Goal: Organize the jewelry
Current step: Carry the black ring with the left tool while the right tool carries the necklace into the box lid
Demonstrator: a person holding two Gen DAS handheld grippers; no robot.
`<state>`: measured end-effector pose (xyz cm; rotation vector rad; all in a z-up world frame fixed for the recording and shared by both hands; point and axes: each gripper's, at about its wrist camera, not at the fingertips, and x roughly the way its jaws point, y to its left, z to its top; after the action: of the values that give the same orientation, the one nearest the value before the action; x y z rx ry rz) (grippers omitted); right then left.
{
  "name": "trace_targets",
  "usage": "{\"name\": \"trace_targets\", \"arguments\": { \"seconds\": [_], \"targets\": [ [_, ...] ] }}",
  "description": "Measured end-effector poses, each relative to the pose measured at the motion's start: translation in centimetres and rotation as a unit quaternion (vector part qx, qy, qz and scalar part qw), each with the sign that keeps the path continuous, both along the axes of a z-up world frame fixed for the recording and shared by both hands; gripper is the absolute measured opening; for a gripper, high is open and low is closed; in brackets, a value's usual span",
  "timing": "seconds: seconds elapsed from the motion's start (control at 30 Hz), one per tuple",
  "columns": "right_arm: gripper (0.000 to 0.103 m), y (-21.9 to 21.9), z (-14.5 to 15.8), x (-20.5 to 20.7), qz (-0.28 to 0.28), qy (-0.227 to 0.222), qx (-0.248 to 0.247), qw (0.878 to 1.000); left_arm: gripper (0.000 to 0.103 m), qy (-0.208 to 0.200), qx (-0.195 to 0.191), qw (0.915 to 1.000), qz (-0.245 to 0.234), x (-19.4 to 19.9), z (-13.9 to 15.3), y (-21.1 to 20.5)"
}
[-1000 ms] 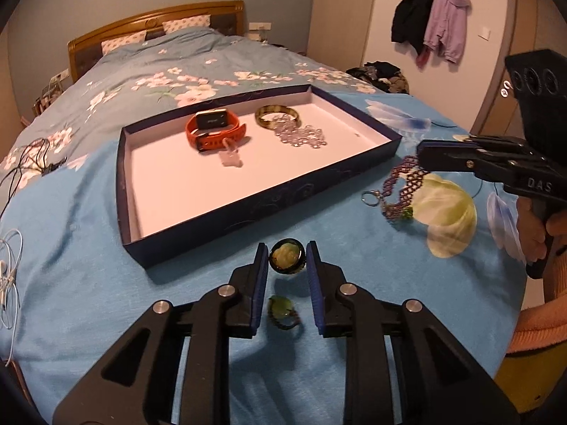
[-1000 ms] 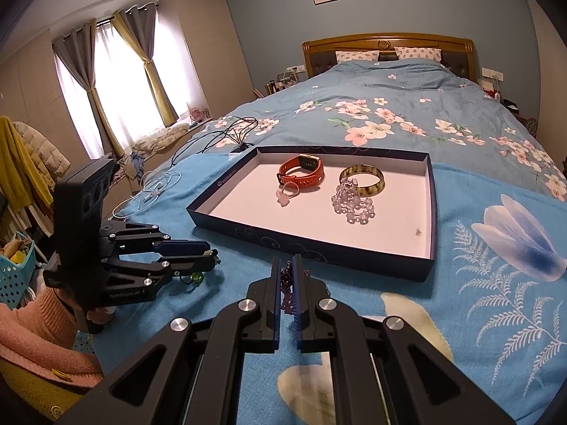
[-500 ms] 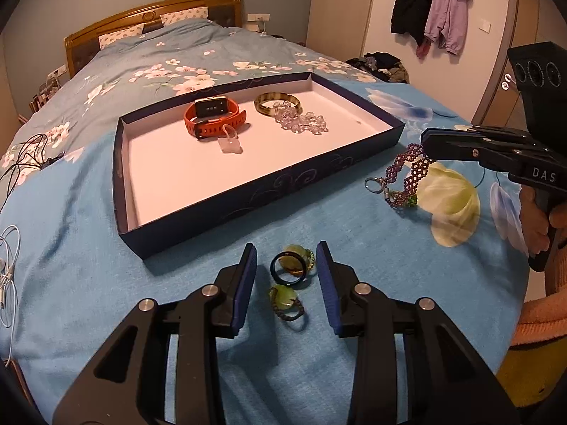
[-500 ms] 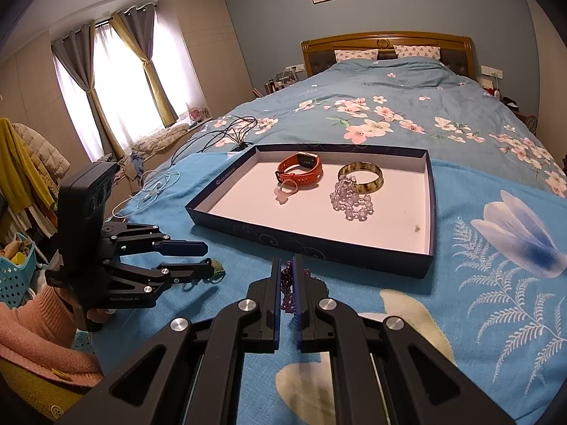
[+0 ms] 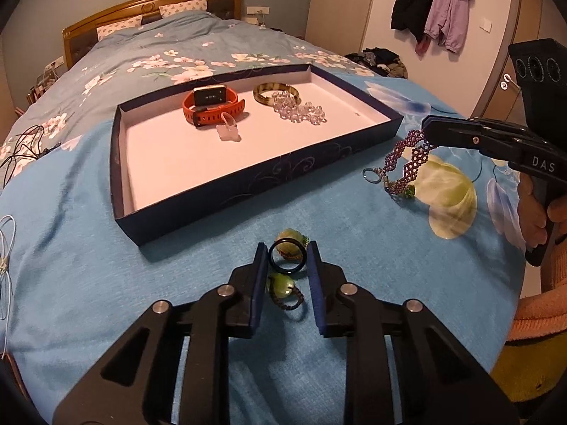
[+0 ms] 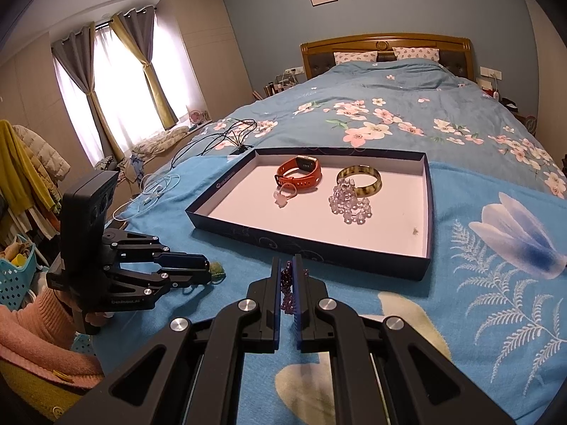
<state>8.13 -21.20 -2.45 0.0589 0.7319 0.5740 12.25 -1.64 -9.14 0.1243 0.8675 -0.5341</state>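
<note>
While the left claw point(image 5: 286, 265) has just been closing, its pads pinch the black ring point(image 5: 287, 258) standing between them, with the box point(image 5: 248, 184) straight ahead. From the right view, the right claw point(image 6: 287, 283) is clenched on the purple bracelet point(image 6: 287, 290), also just before the box point(image 6: 354, 258).

Dim warm indoor light; bright curtained window point(image 6: 117, 81) blown out; fisheye bending, dark corners.

Both wrist views facing tray point(image 5: 226, 191)
</note>
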Motion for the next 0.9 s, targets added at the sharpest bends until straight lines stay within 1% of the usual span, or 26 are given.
{"name": "trace_targets", "arguments": {
  "seconds": [0.2, 0.33, 0.63, 0.73, 0.9],
  "targets": [
    [0.004, 0.3, 0.8, 0.1, 0.001, -0.010, 0.000, 1.000, 0.023, -0.027, 0.003, 0.9996, 0.010, -0.9, 1.3, 0.1],
    [0.004, 0.5, 1.7, 0.3, 0.003, -0.022, 0.003, 1.000, 0.023, -0.047, -0.010, 0.9987, 0.014, -1.1, 2.7, 0.2],
    [0.004, 0.8, 4.0, 1.7, 0.001, -0.054, 0.001, 0.999, 0.023, -0.084, -0.015, 0.9960, 0.024, 0.4, 5.2, -0.1],
    [0.004, 1.0, 4.6, 2.5, 0.002, -0.063, -0.002, 0.998, 0.023, -0.086, -0.017, 0.9959, 0.026, 1.5, 5.3, -0.2],
    [0.004, 1.3, 4.9, 4.4, 0.003, -0.065, -0.001, 0.998, 0.023, -0.080, -0.016, 0.9961, 0.034, 3.5, 5.3, -0.1]
  ]
}}
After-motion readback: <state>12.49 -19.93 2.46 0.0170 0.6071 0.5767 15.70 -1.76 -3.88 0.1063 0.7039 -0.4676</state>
